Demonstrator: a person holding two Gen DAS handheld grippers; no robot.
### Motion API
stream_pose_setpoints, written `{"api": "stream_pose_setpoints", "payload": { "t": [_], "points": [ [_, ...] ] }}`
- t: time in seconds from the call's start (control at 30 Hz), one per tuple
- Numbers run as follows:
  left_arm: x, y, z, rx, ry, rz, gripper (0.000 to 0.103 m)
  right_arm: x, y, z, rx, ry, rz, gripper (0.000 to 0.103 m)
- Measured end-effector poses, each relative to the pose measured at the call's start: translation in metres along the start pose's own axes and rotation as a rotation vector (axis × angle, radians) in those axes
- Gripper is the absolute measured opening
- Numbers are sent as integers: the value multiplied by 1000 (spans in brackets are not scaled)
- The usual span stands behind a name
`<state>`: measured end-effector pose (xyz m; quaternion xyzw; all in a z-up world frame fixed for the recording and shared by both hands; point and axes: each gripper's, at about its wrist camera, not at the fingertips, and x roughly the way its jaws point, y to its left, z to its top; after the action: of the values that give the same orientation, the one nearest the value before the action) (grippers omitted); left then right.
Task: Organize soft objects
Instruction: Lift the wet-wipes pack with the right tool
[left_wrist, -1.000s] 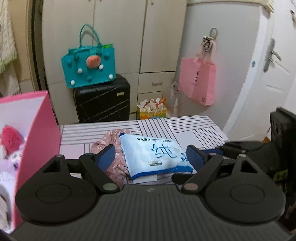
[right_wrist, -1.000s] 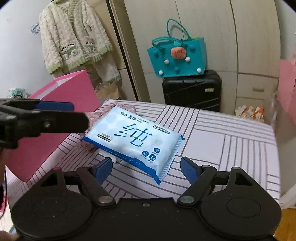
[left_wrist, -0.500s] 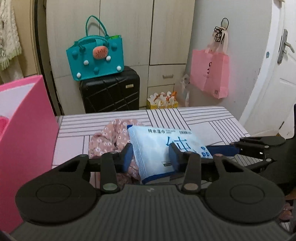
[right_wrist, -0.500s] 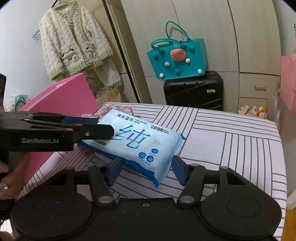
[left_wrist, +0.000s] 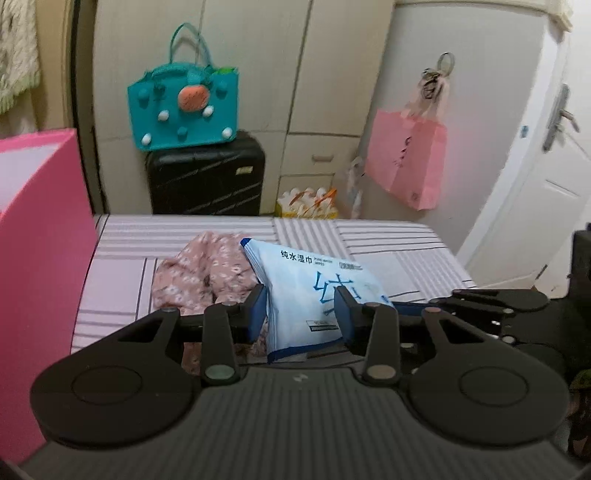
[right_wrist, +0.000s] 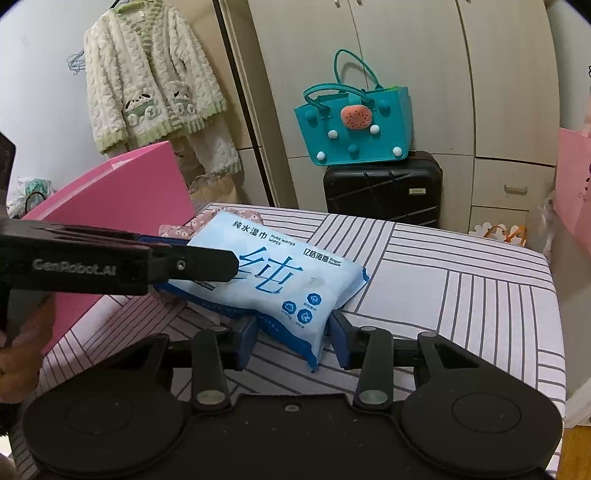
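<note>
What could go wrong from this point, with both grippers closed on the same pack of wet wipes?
1. The left gripper and right gripper pinch opposite ends of the wet wipes pack; if they move apart, the soft pack could slip out or its wrapper could tear.
2. The floral cloth lies partly under the pack, so lifting might drag it along.
3. The pink box stands close on the left; swinging the pack over could bump its wall.
</note>
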<state>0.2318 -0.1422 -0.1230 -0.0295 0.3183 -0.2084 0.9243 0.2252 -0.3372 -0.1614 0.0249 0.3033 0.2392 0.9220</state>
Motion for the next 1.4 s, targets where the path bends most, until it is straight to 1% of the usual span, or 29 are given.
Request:
{"api": "stream_pose_setpoints", "payload": {
  "t": [0.1,0.27,0.37,0.47,0.53,0.63,0.7,0.73,0.83,0.9,1.1,1.17,1.27,1.33,1.4],
  "points": [
    [-10,-6,1,31,-24,-11,38,-8,4,0,7,-10,-4,47],
    [-22,-15,-1,85,-15,-4,38,-28,23,-2,-54,-29,-60,48],
    [-30,-16,-4,82,-9,-19,39,-37,31,-2,-64,-27,-79,48],
    [-37,-17,-7,76,-3,-42,43,-46,38,-5,-76,-30,-97,48],
    [-42,-19,-9,87,3,-53,52,-50,41,-7,-80,-28,-102,48],
    [-45,-21,-12,90,19,-89,54,-56,45,-11,-87,-22,-114,47],
    [-46,-24,-15,115,25,-87,54,-60,49,-15,-105,-19,-127,41],
    [-48,-25,-16,130,23,-84,55,-63,49,-16,-104,-19,-127,39],
    [-53,-29,-19,174,18,-92,57,-69,49,-22,-92,-23,-117,36],
    [-56,-31,-19,196,25,-120,61,-73,45,-27,-77,-25,-112,36],
    [-59,-37,-20,244,25,-201,65,-75,27,-38,17,-18,-73,36],
    [-57,-37,-20,246,30,-227,64,-73,25,-40,25,-5,-75,35],
    [-47,-33,-21,223,72,-238,59,-71,26,-43,22,9,-78,34],
    [-42,-30,-18,194,99,-230,48,-72,24,-43,24,9,-78,34],
    [-38,-26,-16,176,119,-222,44,-76,23,-43,32,7,-77,34]
  ]
}}
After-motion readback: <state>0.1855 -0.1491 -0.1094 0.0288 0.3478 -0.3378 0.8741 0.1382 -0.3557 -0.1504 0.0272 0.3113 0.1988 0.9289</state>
